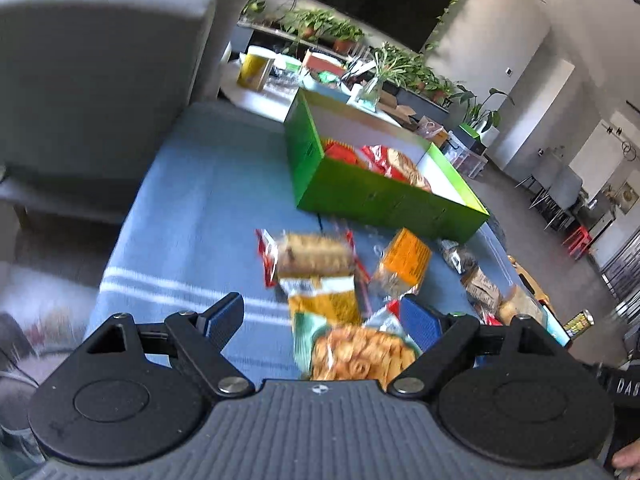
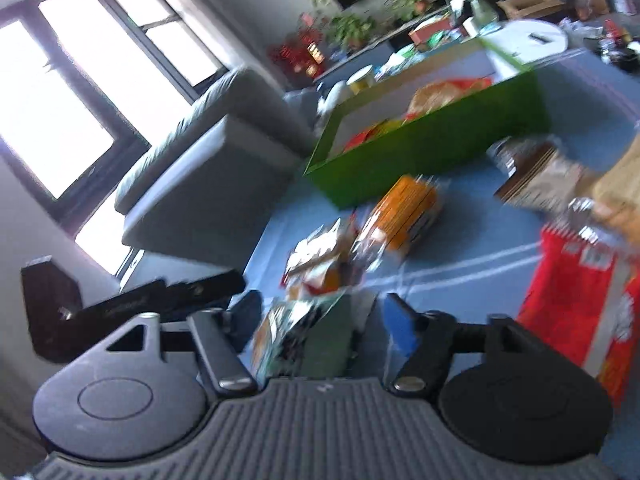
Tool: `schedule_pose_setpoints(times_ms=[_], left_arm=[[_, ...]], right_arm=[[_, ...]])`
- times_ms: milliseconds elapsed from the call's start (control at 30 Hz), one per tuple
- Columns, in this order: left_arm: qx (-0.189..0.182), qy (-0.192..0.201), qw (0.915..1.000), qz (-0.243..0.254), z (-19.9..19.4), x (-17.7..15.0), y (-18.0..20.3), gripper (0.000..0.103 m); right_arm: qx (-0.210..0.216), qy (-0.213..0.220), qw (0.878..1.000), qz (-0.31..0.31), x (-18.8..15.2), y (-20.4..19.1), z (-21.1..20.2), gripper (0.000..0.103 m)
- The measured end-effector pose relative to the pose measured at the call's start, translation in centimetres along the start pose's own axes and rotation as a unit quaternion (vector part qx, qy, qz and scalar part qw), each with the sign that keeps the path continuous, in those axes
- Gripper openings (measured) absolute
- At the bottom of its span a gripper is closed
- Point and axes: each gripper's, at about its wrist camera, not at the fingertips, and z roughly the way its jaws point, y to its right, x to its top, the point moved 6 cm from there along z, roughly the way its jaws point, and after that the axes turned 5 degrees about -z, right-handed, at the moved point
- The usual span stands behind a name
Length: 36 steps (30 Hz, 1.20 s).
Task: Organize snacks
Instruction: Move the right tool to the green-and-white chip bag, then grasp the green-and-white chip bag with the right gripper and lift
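In the lower centre of the left wrist view, the left gripper (image 1: 322,320) stands with its jaws spread wide, holding nothing, over a crinkly green-and-white foil bag of twisted golden crackers (image 1: 352,350). The right gripper (image 2: 320,316) is likewise parted wide around the same bag (image 2: 304,336); blur hides any contact. Such a pouch looks light, soft, slippery, its contents brittle, so a gentle pinch at the sealed edge suits. The green cardboard box (image 1: 384,196) sits upper right on the blue striped cloth (image 1: 192,208)
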Motion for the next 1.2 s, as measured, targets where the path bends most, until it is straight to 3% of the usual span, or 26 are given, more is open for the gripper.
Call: schedule_pose_setpoints(times_ms=[233, 367, 500, 767, 933, 1033, 1067, 1200], left_arm=[[0.000, -0.020, 0.9993, -0.032, 0.2, -1.5, -1.7, 0.084], [0.003, -0.037, 0.9985, -0.041, 0.9, -2.3, -2.1, 0.084], [-0.016, -0.048, 0.9967, -0.064, 1.2, -2.8, -2.4, 0.084], [-0.055, -0.060, 0.9947, -0.063, 1.7, -3.5, -0.9, 0.084], [-0.064, -0.041, 0.9957, -0.054, 2.0, -3.9, -0.3, 0.084], [-0.072, -0.037, 0.9952, -0.055, 2.2, -4.1, -0.1, 0.079], [-0.076, -0.039, 0.9949, -0.054, 2.3, -4.1, 0.1, 0.071], [-0.073, -0.028, 0.9962, -0.038, 2.5, -4.3, 0.4, 0.065]], right_arm=[[0.005, -0.036, 0.999, 0.006, -1.6, -0.2, 1.0, 0.079], [0.039, -0.070, 0.994, 0.079, -3.2, 1.5, 2.2, 0.064], [0.051, -0.073, 0.989, 0.116, -3.9, 2.7, 2.1, 0.058], [0.054, -0.073, 0.989, 0.121, -4.0, 2.7, 1.8, 0.056], [0.054, -0.072, 0.989, 0.117, -3.9, 2.8, 2.0, 0.056], [0.055, -0.071, 0.989, 0.116, -3.9, 2.9, 2.1, 0.056], [0.054, -0.071, 0.989, 0.114, -3.8, 2.8, 2.1, 0.056], [0.053, -0.070, 0.990, 0.111, -3.8, 2.7, 2.1, 0.056]])
